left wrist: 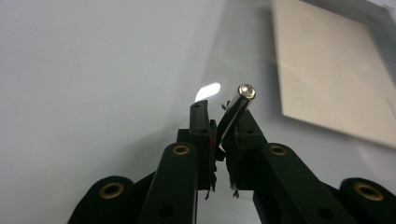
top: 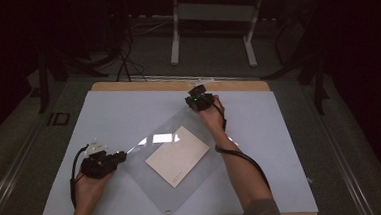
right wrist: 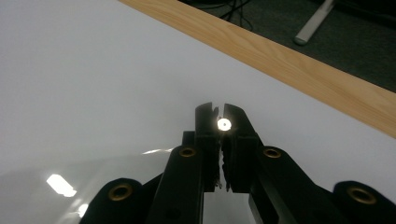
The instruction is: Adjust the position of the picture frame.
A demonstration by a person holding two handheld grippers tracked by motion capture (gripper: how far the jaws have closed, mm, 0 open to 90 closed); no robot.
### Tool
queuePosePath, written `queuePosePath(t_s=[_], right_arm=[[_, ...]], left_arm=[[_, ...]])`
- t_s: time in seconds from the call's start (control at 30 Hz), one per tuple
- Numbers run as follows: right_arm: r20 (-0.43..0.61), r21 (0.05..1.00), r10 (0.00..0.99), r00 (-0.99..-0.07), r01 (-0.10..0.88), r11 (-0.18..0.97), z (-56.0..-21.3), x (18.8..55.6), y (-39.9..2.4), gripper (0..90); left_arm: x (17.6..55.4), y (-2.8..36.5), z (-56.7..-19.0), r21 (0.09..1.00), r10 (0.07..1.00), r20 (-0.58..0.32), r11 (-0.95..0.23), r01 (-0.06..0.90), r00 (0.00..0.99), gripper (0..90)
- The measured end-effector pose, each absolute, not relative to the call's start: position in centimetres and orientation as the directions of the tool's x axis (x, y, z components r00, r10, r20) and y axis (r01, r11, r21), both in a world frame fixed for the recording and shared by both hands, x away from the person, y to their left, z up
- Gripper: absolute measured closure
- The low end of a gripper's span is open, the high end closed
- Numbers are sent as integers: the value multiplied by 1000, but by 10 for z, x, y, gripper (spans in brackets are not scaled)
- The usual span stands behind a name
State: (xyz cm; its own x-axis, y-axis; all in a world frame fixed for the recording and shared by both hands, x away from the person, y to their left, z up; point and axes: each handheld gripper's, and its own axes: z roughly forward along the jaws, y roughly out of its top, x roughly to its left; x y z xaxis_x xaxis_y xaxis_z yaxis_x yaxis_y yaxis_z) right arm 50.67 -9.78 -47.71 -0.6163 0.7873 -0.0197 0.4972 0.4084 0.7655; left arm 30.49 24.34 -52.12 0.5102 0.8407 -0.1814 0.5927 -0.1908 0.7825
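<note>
A clear plastic sleeve [top: 151, 190] lies cornerwise on the white mat [top: 118, 112], with a cream sheet of paper [top: 177, 155] lying in its middle. My left gripper [top: 123, 155] is at the sleeve's left corner, jaws shut on the film. In the left gripper view the left gripper [left wrist: 215, 116] pinches the sleeve's edge [left wrist: 243, 56], and the cream paper [left wrist: 327, 70] lies beyond at the right. My right gripper [top: 193, 105] holds the far corner, shut on it. In the right gripper view the right gripper [right wrist: 219, 109] is closed, and the glossy film [right wrist: 93, 182] trails back at the lower left.
The mat covers a wooden table whose far edge [top: 142, 85] shows as a tan strip [right wrist: 299, 65]. Beyond it on the dark floor stand a white desk frame [top: 175, 43] and black cables [top: 125, 61]. Bare mat lies left and right of the sleeve.
</note>
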Motion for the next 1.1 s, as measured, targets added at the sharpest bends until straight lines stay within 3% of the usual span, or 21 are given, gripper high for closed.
queuePosePath(t_s=[0.23, 0.67, 0.97, 1.1], right_arm=[[-45, 777, 809, -586, 489, 397, -464, 479, -144, 856], [-17, 769, 873, -487, 552, 323, -468, 440, -199, 855], [69, 759, 897, -437, 606, 237, -506, 432, -223, 853], [47, 764, 896, -442, 593, 253, -506, 431, -221, 854]], left_arm=[[346, 240, -516, 789, 837, -204, -165, 592, 507, 821], [420, 204, -500, 726, 841, -177, -239, 644, 511, 826], [433, 183, -521, 702, 867, -193, -204, 682, 458, 820], [432, 182, -519, 693, 876, -180, -211, 690, 448, 822]])
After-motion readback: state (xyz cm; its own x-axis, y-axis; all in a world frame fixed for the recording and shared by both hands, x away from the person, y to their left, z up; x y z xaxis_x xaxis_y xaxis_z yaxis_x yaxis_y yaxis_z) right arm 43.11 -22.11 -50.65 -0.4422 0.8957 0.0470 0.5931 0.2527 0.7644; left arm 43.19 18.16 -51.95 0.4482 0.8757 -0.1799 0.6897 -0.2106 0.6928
